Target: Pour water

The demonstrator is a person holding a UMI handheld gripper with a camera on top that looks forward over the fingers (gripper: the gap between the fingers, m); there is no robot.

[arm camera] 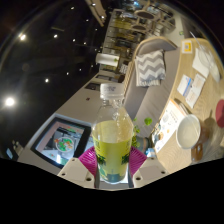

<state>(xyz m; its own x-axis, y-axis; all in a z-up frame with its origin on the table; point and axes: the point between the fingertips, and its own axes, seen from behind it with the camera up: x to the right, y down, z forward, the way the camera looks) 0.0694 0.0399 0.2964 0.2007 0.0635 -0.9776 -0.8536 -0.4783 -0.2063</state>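
Note:
A clear plastic bottle point(113, 138) with yellow-green liquid and a green label stands upright between my fingers. My gripper point(113, 162) is shut on it, and the pink pads point(89, 160) press its lower body from both sides. The bottle's neck and cap point(113, 92) rise well above the fingers. A white cup point(188, 131) sits on the table to the right of the bottle, beyond the right finger. The scene is tilted, so the bottle appears lifted off the table.
A framed picture or tablet point(62, 140) lies to the left of the bottle. Papers and small boxes point(190, 90) are spread over the beige table on the right. A zigzag-patterned cushion point(150, 68) rests on a chair beyond. Ceiling lights show at the left.

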